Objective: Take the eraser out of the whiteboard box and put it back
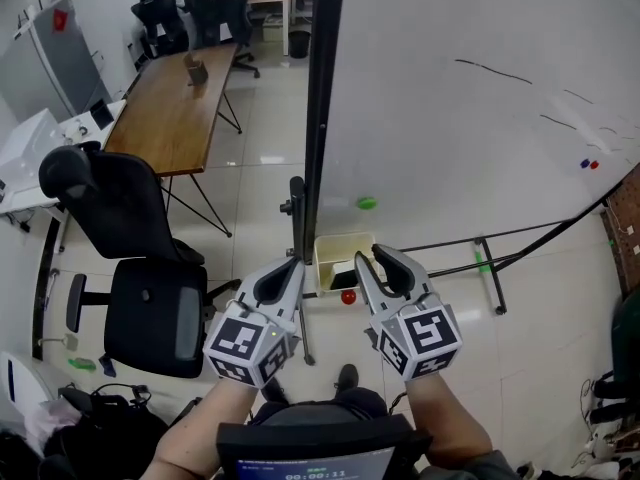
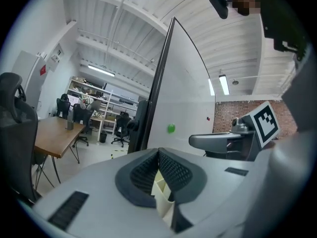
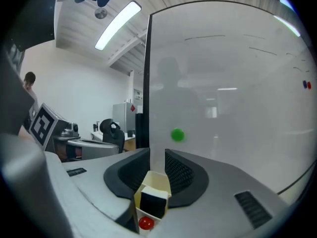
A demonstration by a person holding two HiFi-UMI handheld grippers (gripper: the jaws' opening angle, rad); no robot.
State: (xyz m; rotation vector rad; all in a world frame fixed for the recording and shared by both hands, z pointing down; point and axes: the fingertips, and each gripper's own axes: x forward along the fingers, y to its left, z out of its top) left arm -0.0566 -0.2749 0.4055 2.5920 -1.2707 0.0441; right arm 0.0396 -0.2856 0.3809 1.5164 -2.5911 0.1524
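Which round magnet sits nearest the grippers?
The red round magnet at the cream whiteboard box's front, below the black eraser; the green magnet and the small red and blue pair sit higher on the whiteboard.

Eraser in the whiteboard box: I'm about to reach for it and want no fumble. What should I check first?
1. Black block eraser lies in the cream open-topped box: ok.
2. Right gripper fingers apart, nothing between them: ok.
3. Box shows through the right gripper's gap, so roughly lined up: ok.
4. Left gripper fingers shut, empty: ok.
5. Gap left to the eraser: cannot tell.
6. Red round magnet sits below the eraser, off the path: ok.
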